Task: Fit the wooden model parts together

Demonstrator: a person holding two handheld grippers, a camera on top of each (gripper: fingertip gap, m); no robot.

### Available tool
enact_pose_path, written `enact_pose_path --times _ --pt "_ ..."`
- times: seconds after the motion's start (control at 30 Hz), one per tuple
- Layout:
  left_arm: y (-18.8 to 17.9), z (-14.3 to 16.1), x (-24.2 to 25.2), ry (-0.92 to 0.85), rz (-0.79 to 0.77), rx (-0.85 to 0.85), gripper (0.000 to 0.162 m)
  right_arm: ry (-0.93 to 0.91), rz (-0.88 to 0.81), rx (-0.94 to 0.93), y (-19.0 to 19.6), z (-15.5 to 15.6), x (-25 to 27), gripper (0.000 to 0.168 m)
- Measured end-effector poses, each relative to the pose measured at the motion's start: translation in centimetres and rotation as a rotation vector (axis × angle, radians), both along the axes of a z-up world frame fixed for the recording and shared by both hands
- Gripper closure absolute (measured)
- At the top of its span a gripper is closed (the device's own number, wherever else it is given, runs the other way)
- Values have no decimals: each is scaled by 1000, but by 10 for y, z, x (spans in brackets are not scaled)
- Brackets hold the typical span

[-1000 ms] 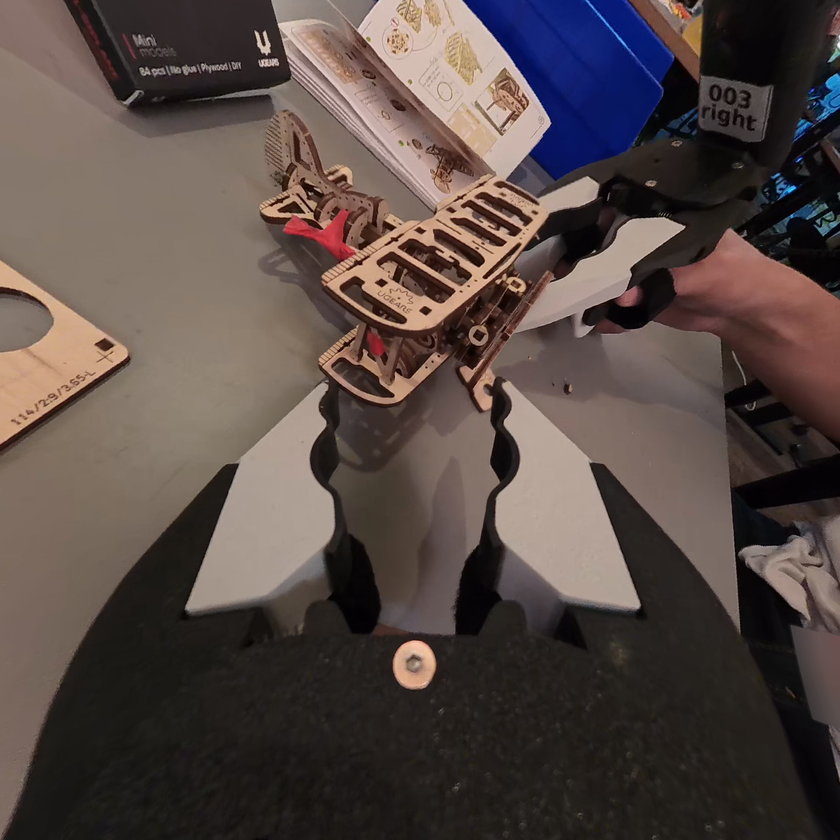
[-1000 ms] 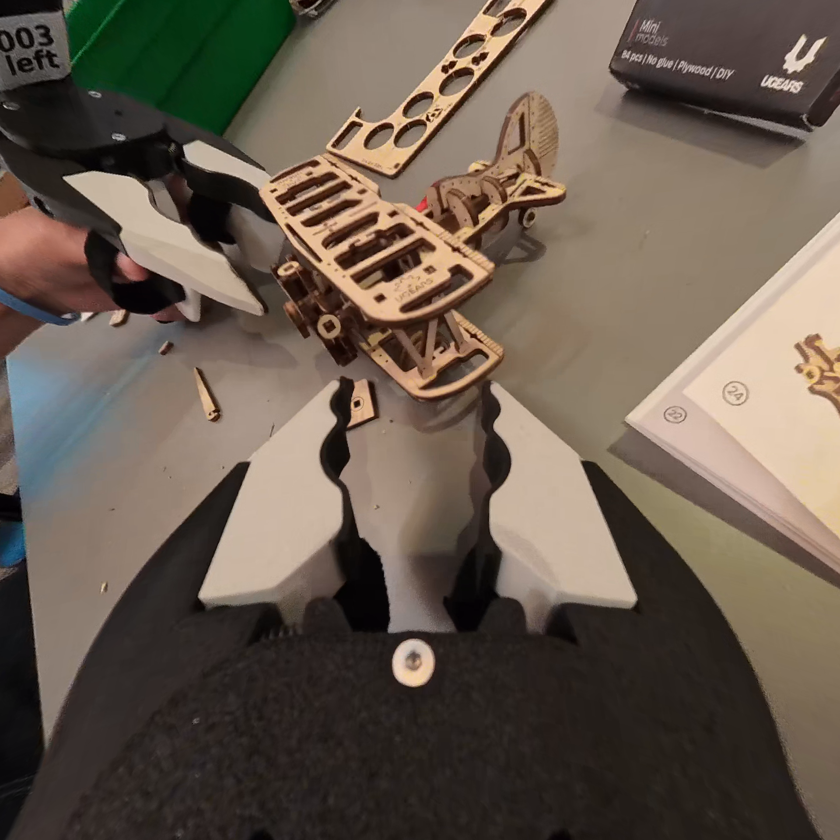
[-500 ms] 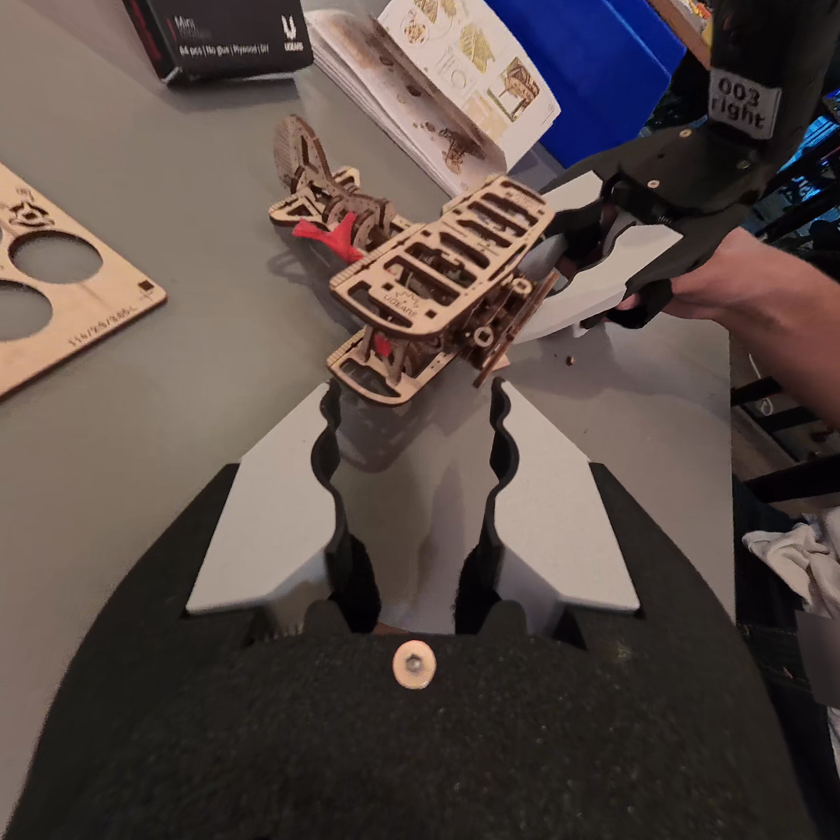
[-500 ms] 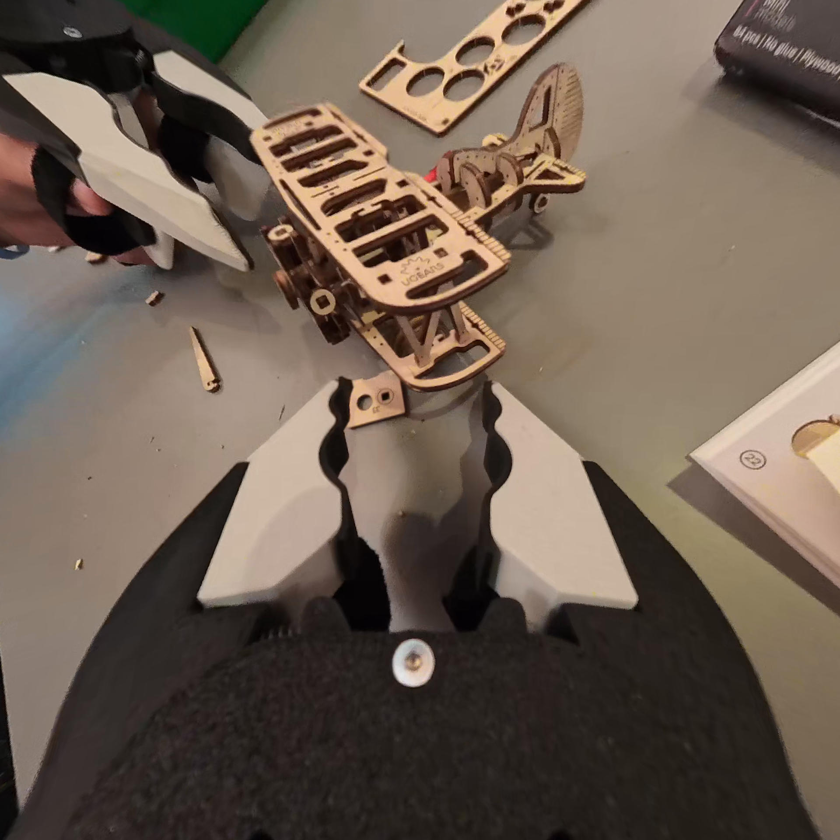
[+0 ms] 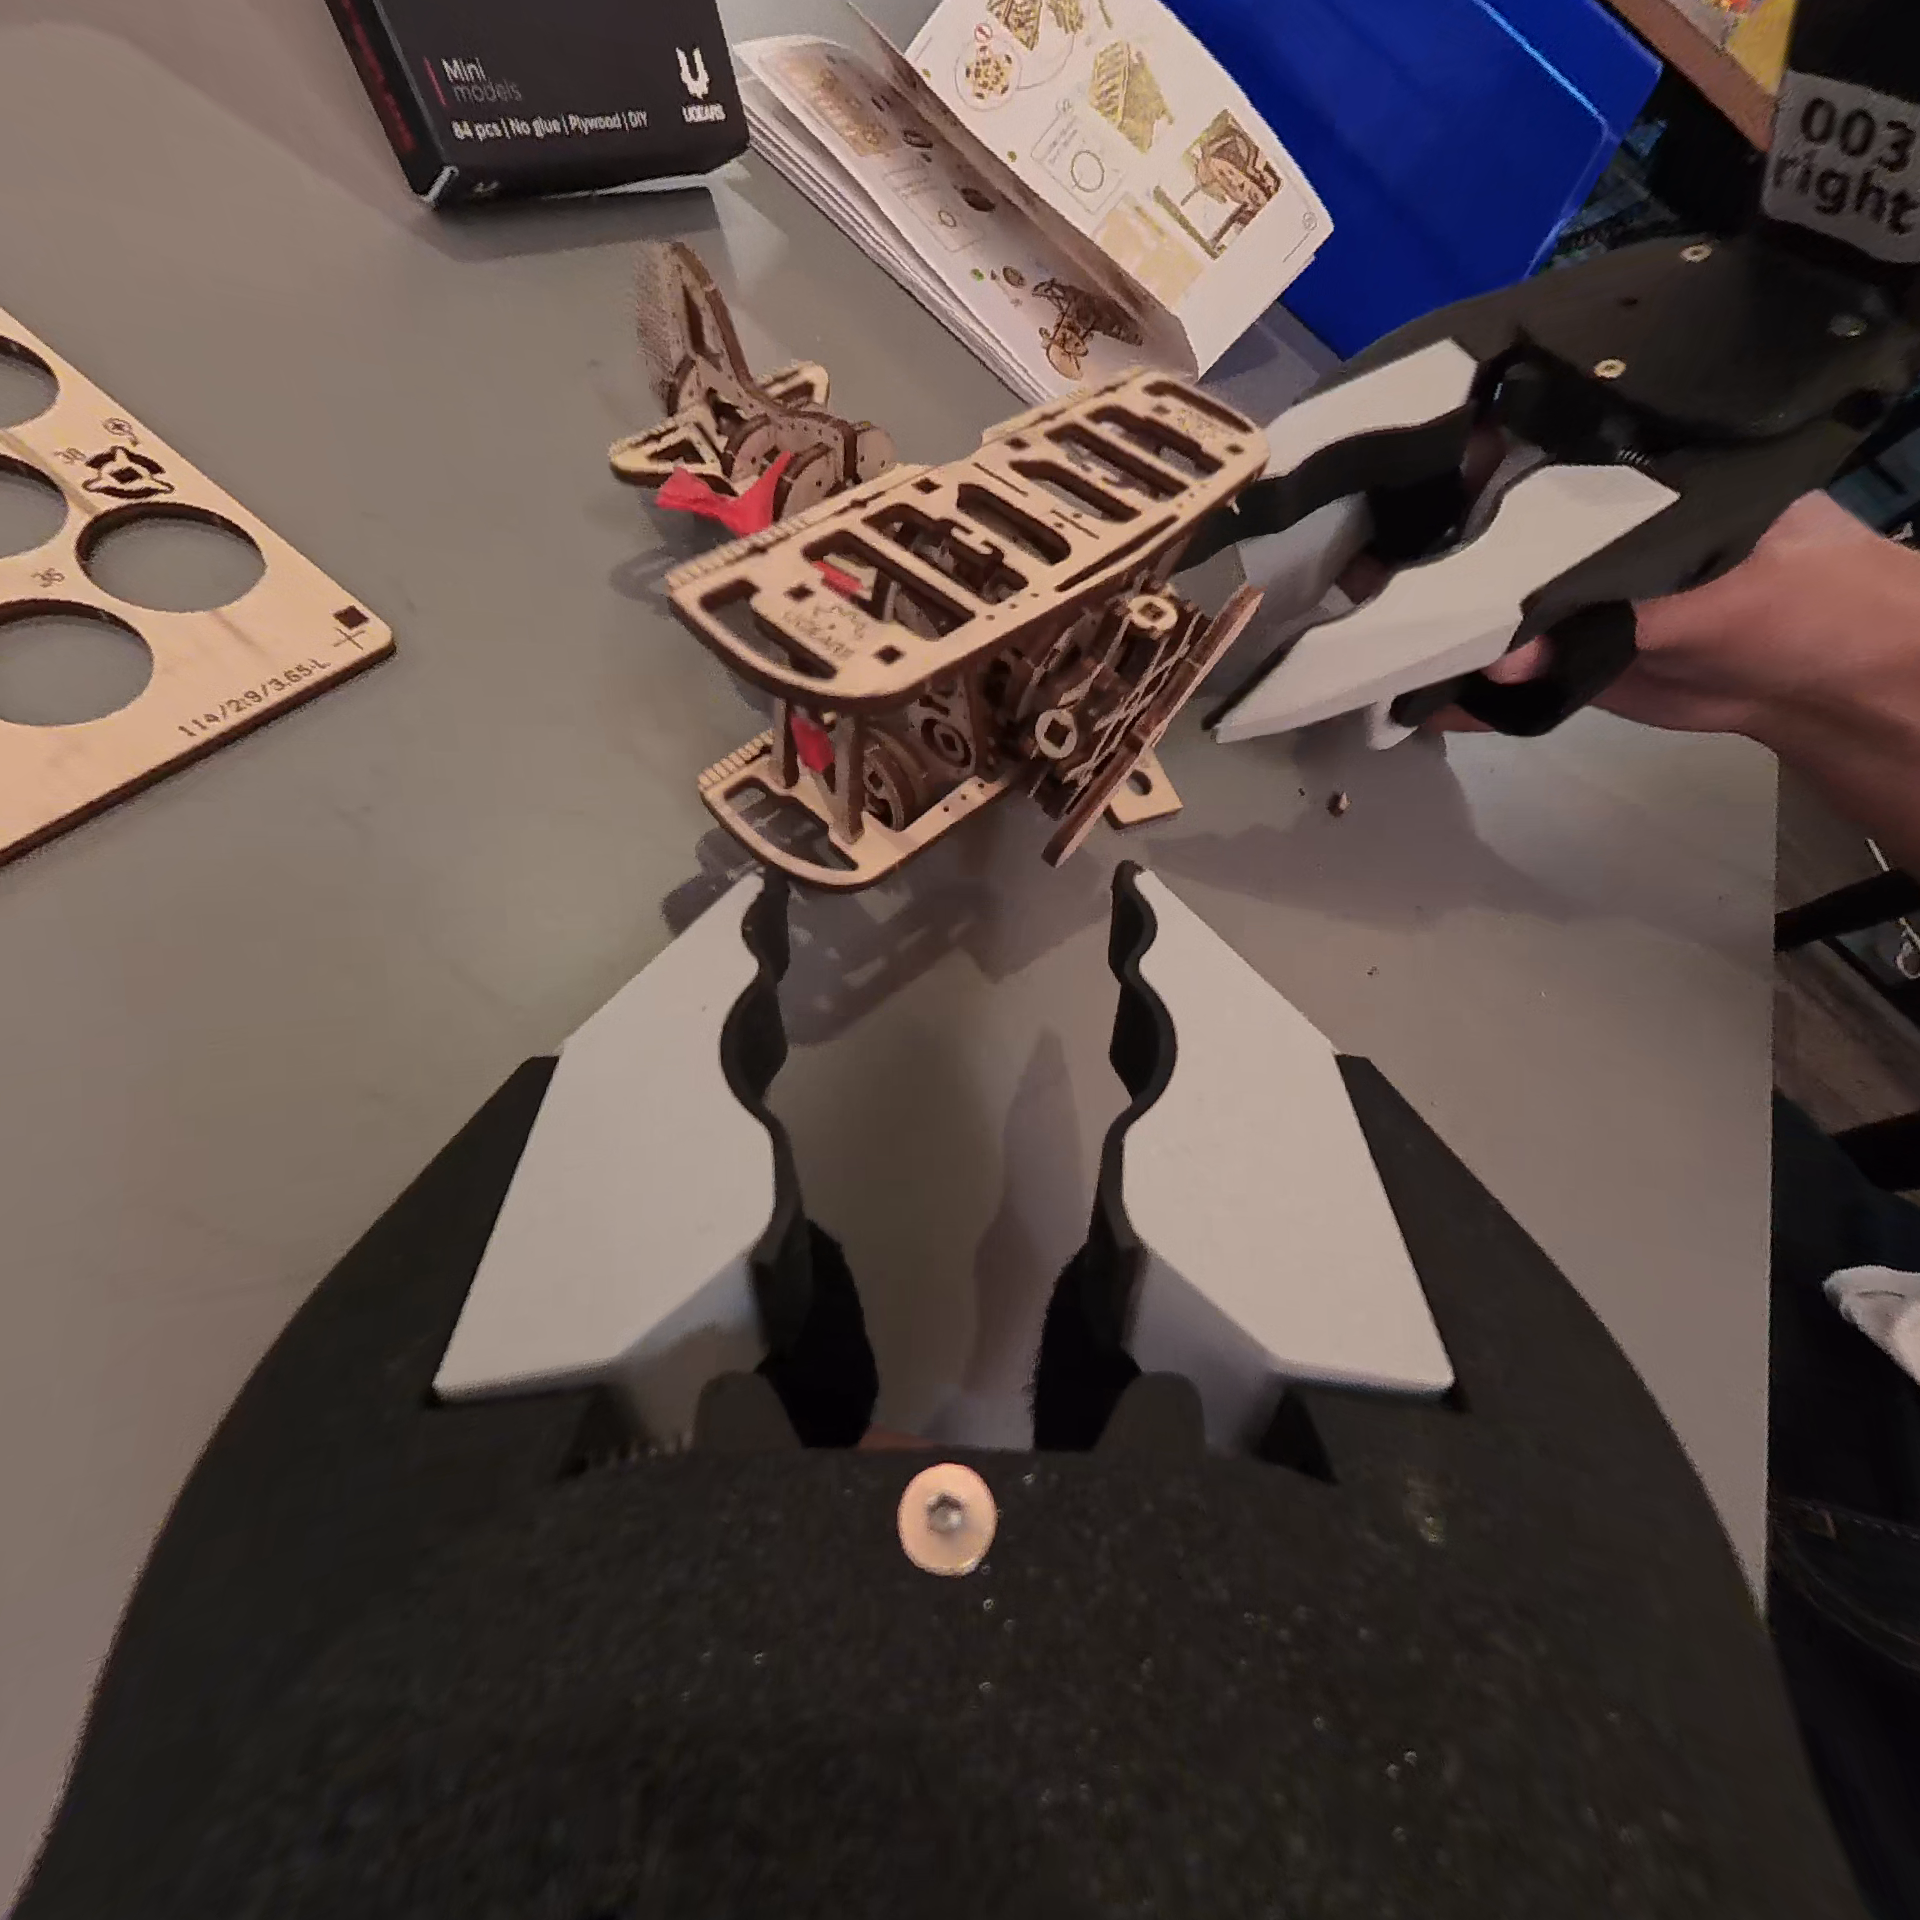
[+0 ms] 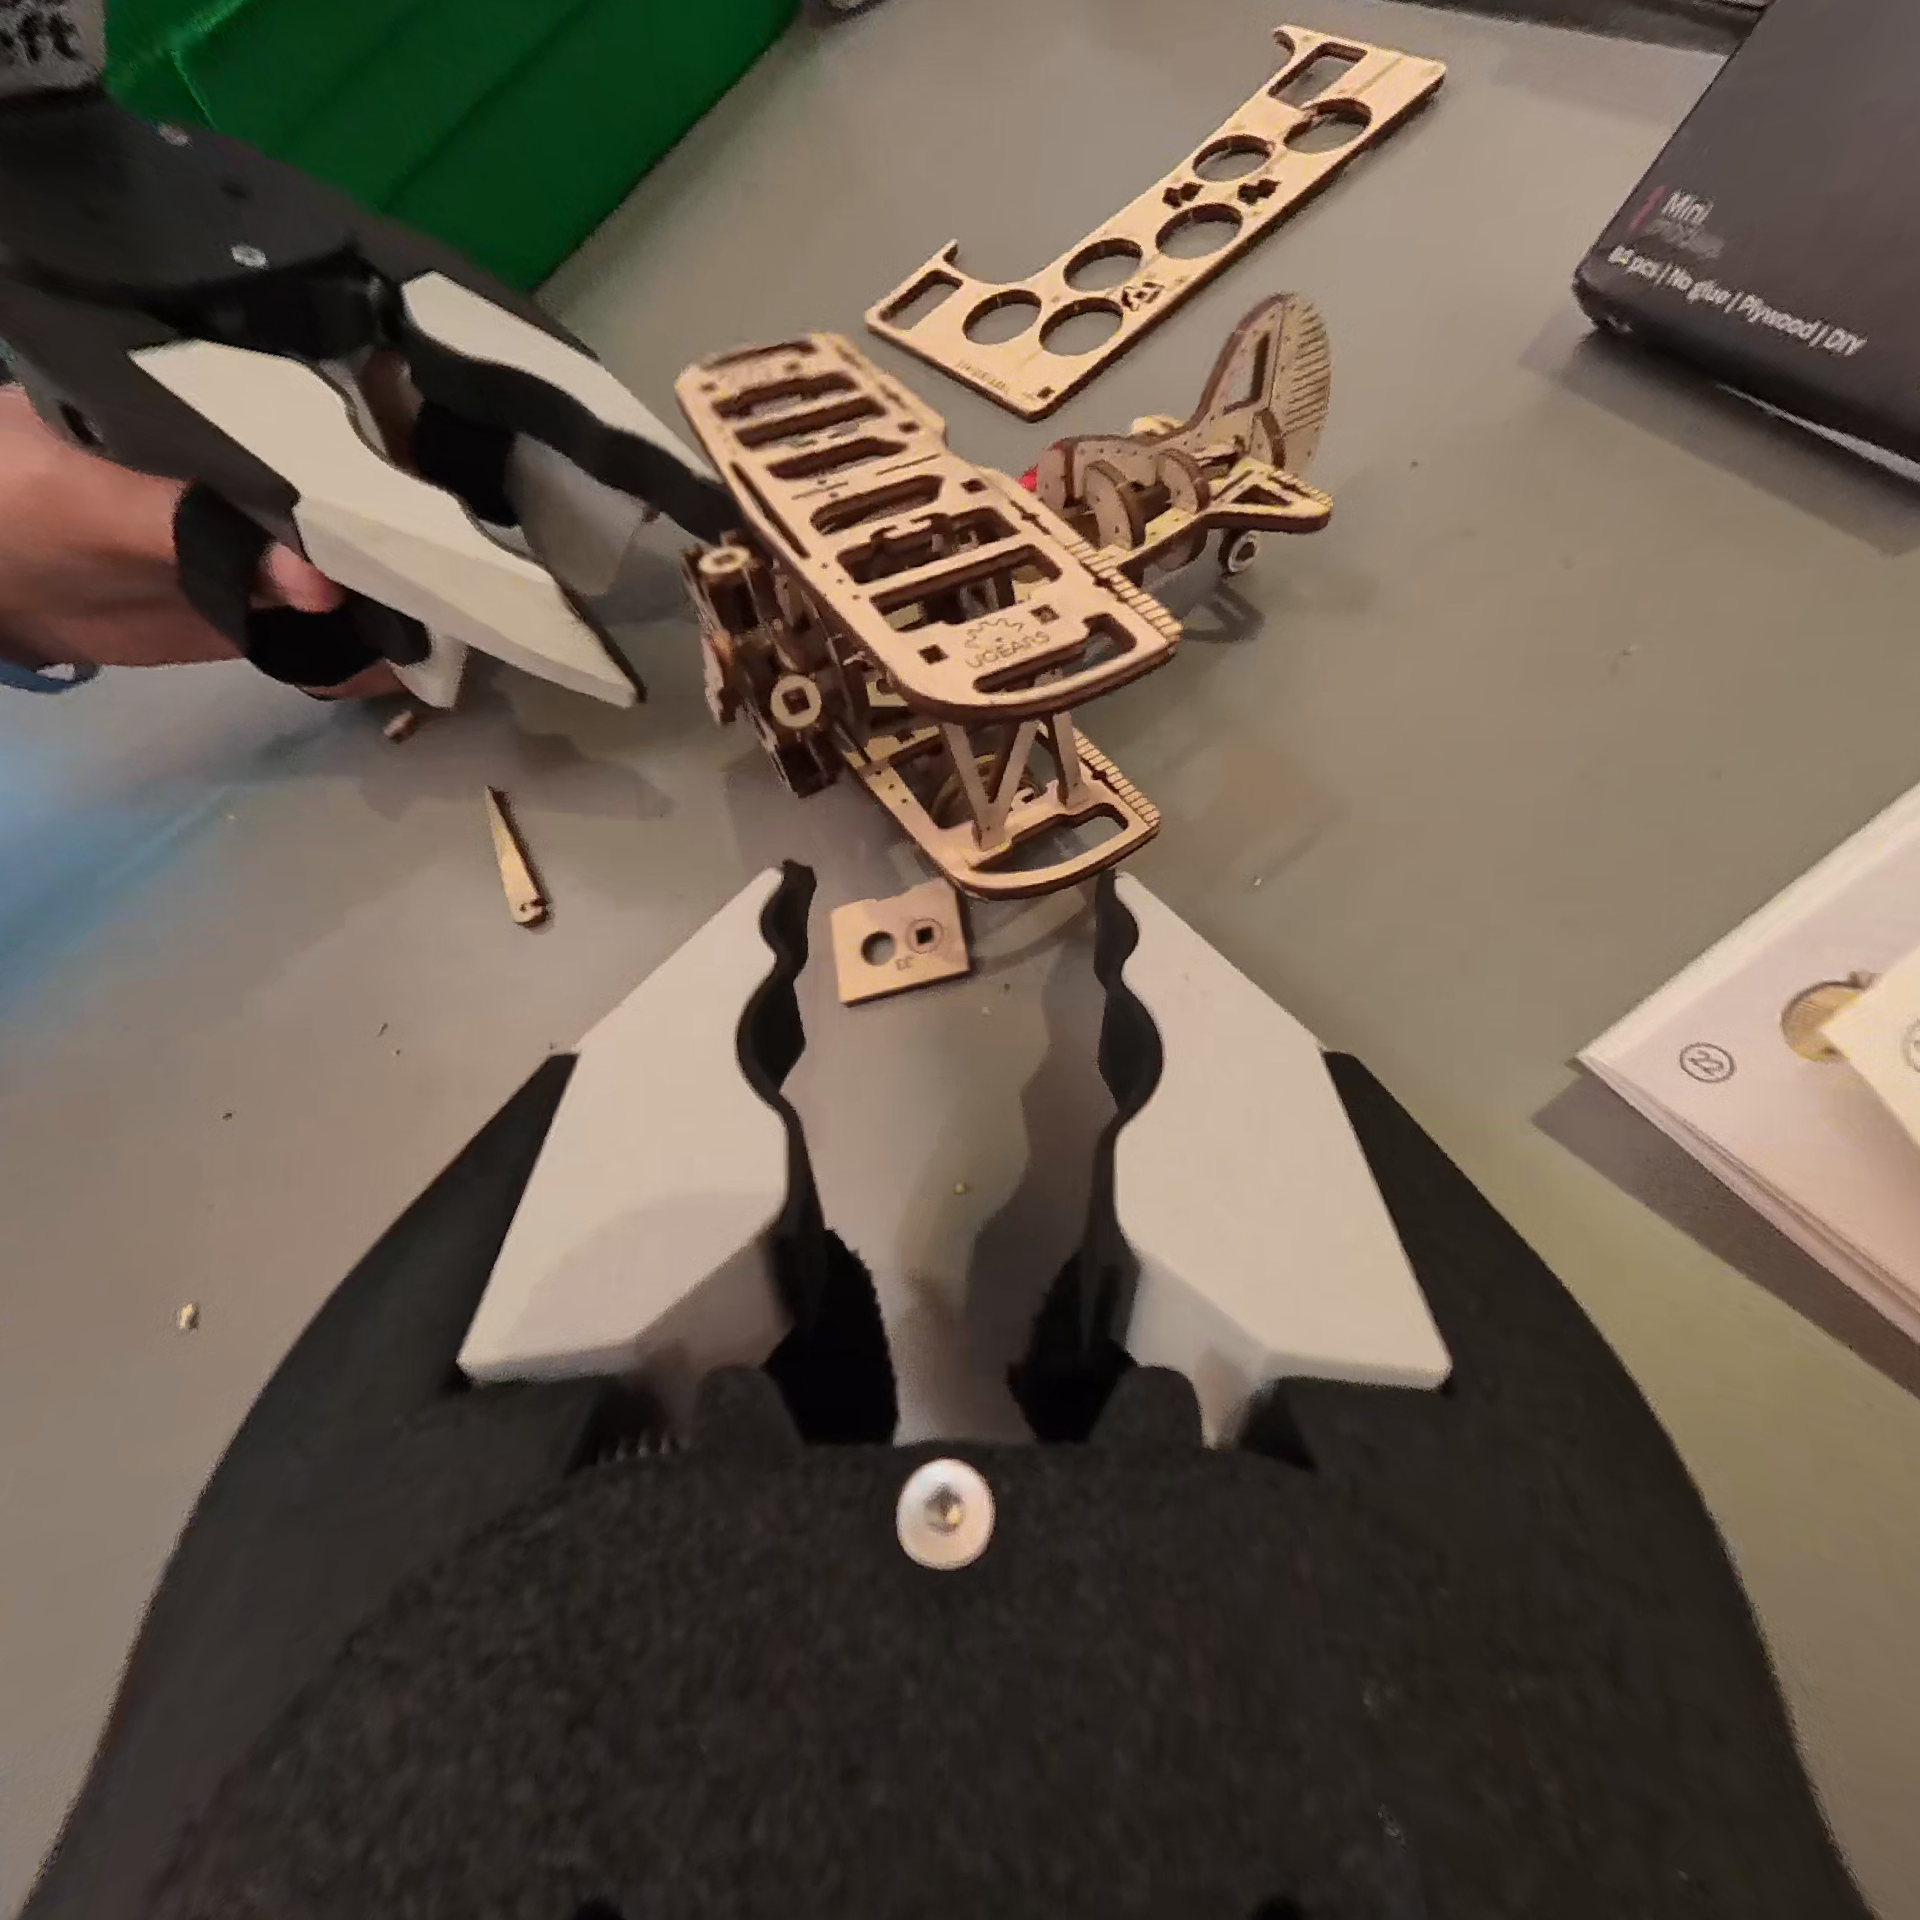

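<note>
Left claw: spread wide, pinching nothing, tips low over the grey table, just short of the plane's lower wing.
Right claw: spread too, nothing between the fingers, tips just short of the lower wing on the other side.
Wooden plane: between the two claws on the table, tilted, two wings stacked, nose toward the right claw's side, tail fin upright at the far end, red bits near the body.
Small square piece: flat on the table, two holes, between the right claw's tips, just beside the lower wing.
Thin sliver: loose on the table, left of that square.
Punched sheet: flat, round holes, beyond the plane.
Booklet: open, behind the plane.
Black box: far edge, beside the booklet.
</note>
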State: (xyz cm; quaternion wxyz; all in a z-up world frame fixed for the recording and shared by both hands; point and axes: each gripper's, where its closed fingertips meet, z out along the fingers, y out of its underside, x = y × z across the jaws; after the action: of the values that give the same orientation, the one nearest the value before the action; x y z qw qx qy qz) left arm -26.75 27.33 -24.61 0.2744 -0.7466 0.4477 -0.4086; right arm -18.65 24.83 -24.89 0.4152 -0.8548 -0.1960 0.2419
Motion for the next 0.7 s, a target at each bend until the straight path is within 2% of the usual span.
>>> enact_pose_path --times 0.1,0.2,0.33,0.4,0.5,0.57,0.63,0.7 --pt "-2 -1 -9 36 10 -6 102 -71 -15 -36 -8 -8 9 113" --pt "-8 13 -31 57 71 53 105 -60 -27 -22 -26 1 21 115" --pt "-41 39 -59 41 196 133 111 -14 -100 53 -64 31 40 115" --pt "-64 40 -72 39 297 100 111 -7 -140 101 -84 36 48 113" --pt "-96 41 -86 -90 484 45 115 -41 -181 104 -106 21 58 111" --pt "-107 48 -94 -194 566 80 117 -62 -155 56 -110 14 54 106" --pt "-107 78 -88 -235 512 155 116 -54 -137 57 -107 18 48 107" --pt "-97 83 -87 -206 495 285 116 -45 -127 52 -105 18 43 106"
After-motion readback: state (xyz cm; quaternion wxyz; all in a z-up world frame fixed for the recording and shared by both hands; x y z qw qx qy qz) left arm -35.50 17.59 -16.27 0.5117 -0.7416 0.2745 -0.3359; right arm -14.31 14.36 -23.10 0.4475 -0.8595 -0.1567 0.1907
